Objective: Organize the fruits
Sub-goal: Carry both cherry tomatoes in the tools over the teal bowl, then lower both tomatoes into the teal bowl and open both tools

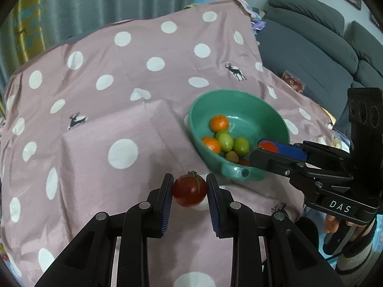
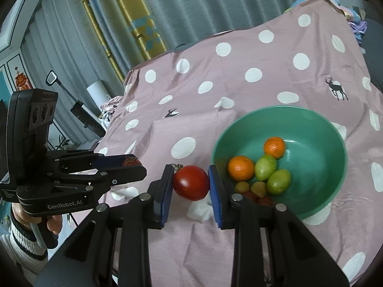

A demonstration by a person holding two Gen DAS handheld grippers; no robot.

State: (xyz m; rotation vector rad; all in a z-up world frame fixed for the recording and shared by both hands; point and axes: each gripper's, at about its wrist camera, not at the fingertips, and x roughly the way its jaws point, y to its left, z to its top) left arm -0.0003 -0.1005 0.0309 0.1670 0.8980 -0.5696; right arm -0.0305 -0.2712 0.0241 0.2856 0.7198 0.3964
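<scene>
Both tomatoes held, carried toward bowl.

Left gripper [image 1: 189, 189] clamped a dark red stemmed tomato [image 1: 189, 192] above the pink polka-dot cloth [image 1: 119, 95]; right gripper [image 2: 190, 183] clamped a round red tomato [image 2: 190, 182] beside the green plastic bowl [image 2: 318, 124] of oranges and limes. Next move likely: bring over the bowl, release.

Both grippers matte black plastic linkage arms, silver round pivot screws, ribbed blue pads on the fingers. Right gripper [image 1: 264, 151] at right of frame: white "DAS" lettering on body, three round holes on upright block. Left gripper [image 2: 134, 163] at left of frame: "GenRobot.AI" in white, same three-hole block. Sleeve [image 2: 22, 241] lower left, white ribbed knit with dark stripes.
</scene>
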